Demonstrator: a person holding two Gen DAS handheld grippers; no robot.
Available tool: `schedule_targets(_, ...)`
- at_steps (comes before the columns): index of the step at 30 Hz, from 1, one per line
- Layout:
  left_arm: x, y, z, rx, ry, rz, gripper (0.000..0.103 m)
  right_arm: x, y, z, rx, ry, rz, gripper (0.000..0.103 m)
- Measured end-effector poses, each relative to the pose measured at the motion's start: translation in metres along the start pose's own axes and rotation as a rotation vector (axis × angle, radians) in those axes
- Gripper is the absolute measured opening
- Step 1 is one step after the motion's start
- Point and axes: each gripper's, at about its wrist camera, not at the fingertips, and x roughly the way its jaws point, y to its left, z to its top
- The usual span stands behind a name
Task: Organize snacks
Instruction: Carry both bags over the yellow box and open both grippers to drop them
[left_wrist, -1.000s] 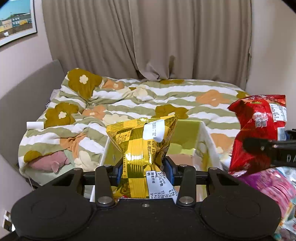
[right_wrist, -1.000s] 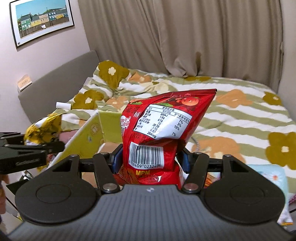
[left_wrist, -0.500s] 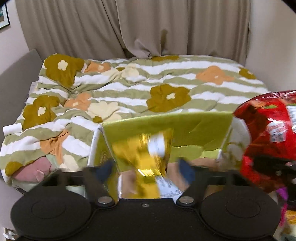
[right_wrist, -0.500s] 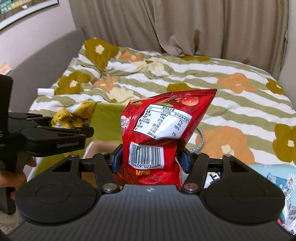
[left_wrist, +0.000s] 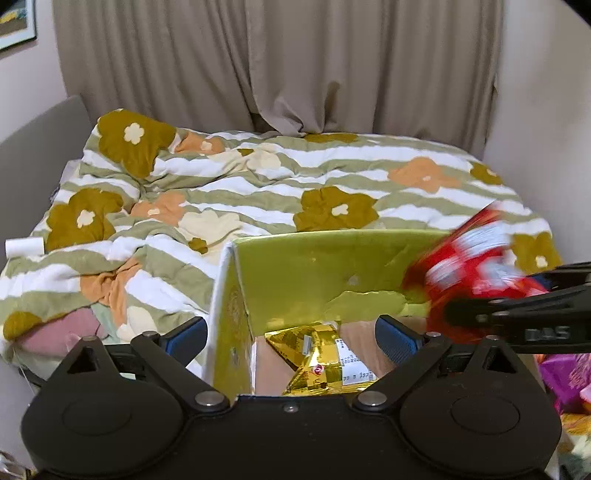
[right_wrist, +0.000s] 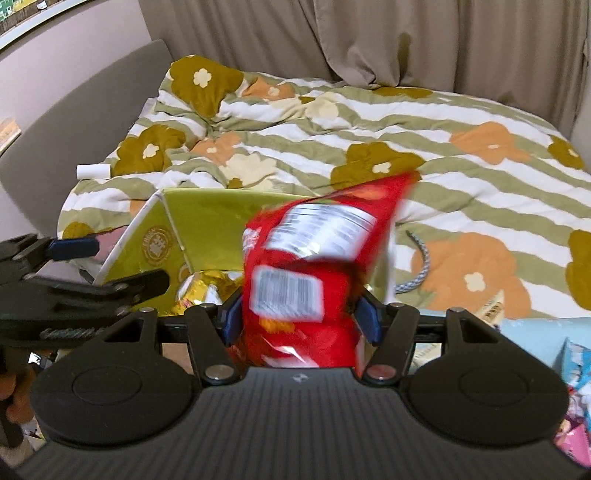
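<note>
— Over the green box (left_wrist: 332, 273), what's the danger?
— Left gripper (left_wrist: 291, 334) gapes empty above the gold bag (left_wrist: 321, 363) lying inside. Right gripper (right_wrist: 299, 319) seems to pinch the red bag (right_wrist: 314, 266); released early, it may snag the wall.
— Unclear?
— Red bag's blurred; box floor mostly hidden.

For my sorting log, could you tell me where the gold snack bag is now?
The gold snack bag lies inside the green box, low in the left wrist view between the open jaws, left of the red bag.
</note>
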Motion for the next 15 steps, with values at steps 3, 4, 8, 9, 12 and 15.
schedule_targets(3,0.0,0.006,0.001,-0.037,0.007,0.0,0.1,0.012,0.006,0.005,-0.013,0.011,0.019,0.074)
schedule_targets(4,0.0,0.007,0.001,-0.046,0.012,0.003,0.1,0.018,0.008,0.007,-0.014,0.012,0.023,0.074)
schedule_targets(8,-0.005,0.013,-0.006,-0.055,-0.008,0.013,0.1,0.035,0.009,0.009,0.0,0.018,0.01,0.076)
schedule_targets(9,-0.007,0.015,-0.008,-0.06,-0.021,0.015,0.1,0.034,0.009,0.008,0.005,0.005,0.006,0.087)
schedule_targets(12,-0.01,0.018,-0.01,-0.07,-0.036,0.011,0.1,0.024,0.008,0.006,0.005,-0.034,0.021,0.103)
schedule_targets(15,-0.011,0.018,-0.009,-0.055,-0.036,0.01,0.1,0.016,0.009,0.006,-0.001,-0.057,0.011,0.103)
